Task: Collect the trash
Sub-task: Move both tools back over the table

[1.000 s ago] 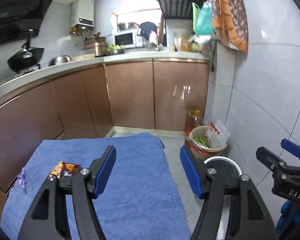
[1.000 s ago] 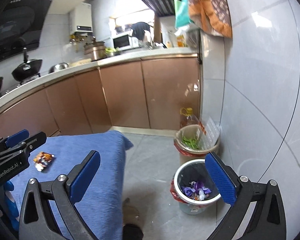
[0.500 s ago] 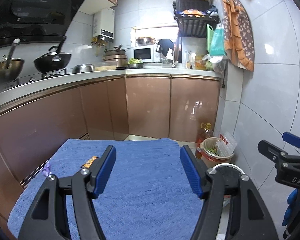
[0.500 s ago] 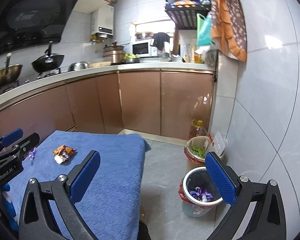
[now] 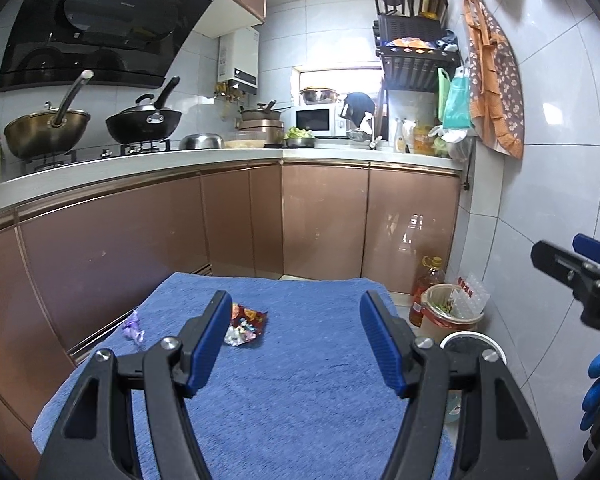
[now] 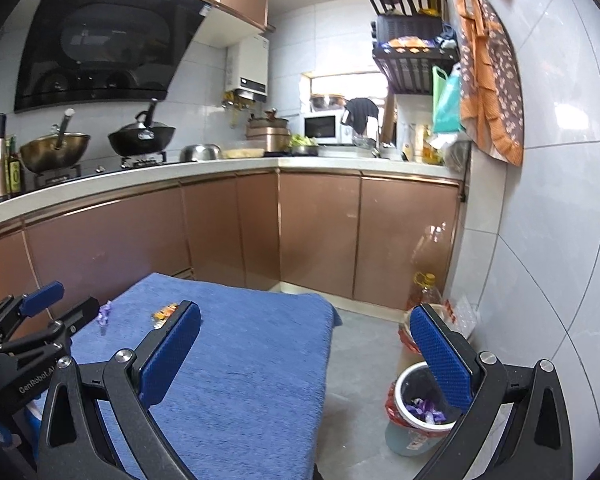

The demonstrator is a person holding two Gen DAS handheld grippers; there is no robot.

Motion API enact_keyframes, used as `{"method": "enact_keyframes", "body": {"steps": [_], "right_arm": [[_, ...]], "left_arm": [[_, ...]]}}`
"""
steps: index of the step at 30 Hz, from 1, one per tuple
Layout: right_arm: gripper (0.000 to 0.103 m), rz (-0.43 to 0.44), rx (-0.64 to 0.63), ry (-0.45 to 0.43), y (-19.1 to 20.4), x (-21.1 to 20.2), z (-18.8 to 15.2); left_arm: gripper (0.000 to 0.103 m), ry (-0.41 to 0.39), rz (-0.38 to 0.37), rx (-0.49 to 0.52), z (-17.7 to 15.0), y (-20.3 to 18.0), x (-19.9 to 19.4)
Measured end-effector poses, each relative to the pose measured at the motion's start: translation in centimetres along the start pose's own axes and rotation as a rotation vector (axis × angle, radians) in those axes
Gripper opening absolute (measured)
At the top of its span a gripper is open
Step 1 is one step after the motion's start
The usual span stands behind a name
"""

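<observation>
Over on the far left of the blue-towelled table point(image 5: 300, 380), a small purple wrapper point(image 5: 133, 327) lies near the edge, crumpled and alone. Just to its right sits the red snack packet point(image 5: 245, 324), flat on the cloth, and its left end is hidden behind the left blue pad of the left tongs point(image 5: 296, 344). Those tongs are spread wide with nothing between the pads, hovering above the towel; whether the pad actually touches the packet, I cannot tell.

From the right wrist view both scraps show up too: the purple wrapper point(image 6: 105, 314) beside the tip of the left tongs point(image 6: 66, 312) at the picture's left edge, and the snack packet point(image 6: 165, 313) peeking out just above the left pad of the right tongs point(image 6: 306, 356). The right tongs are gaping too, empty, one pad over the towel, the other over the floor side.

Moving right, past the table's edge, grey floor point(image 6: 364, 344), then the bins against the tiled wall. The nearer one, a white-rimmed bin point(image 6: 404, 408) with a red liner, already has purple and pale wrappers in the bottom. Behind it stands a second bin point(image 5: 452, 312) with a red bag and green scraps inside, and a bottle of yellow oil point(image 5: 426, 284) just beside it by the copper cabinets. At the far right of the left view, the right tongs' tip point(image 5: 572, 256) and a blue-gloved hand point(image 5: 598, 392) edge into frame.
</observation>
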State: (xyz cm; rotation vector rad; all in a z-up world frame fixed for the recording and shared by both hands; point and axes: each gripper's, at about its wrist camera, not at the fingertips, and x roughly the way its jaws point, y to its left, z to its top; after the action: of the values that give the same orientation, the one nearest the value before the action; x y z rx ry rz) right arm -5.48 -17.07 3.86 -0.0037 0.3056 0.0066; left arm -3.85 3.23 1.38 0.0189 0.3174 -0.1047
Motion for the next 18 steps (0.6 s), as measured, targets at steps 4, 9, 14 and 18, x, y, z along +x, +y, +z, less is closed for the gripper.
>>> {"method": "enact_keyframes", "body": {"steps": [4,9,14,18], "right_arm": [[0.103,0.018,-0.008,-0.009,0.5,0.0,0.2],[0.103,0.039,-0.016,0.023,1.0,2.0,-0.3],[0.103,0.064,-0.017,0.094,2.1,5.5,-1.1],[0.103,0.118,-0.01,0.184,3.2,9.9,-2.3]], "left_arm": [[0.076,-0.003,0.03,-0.011,-0.6,1.2,-0.4],[0.077,0.04,0.047,-0.042,-1.8,3.5,1.2],[0.077,0.131,0.074,-0.097,-3.6,7.4,4.9],[0.077,0.202,0.126,-0.147,-5.2,12.2,8.9]]}}
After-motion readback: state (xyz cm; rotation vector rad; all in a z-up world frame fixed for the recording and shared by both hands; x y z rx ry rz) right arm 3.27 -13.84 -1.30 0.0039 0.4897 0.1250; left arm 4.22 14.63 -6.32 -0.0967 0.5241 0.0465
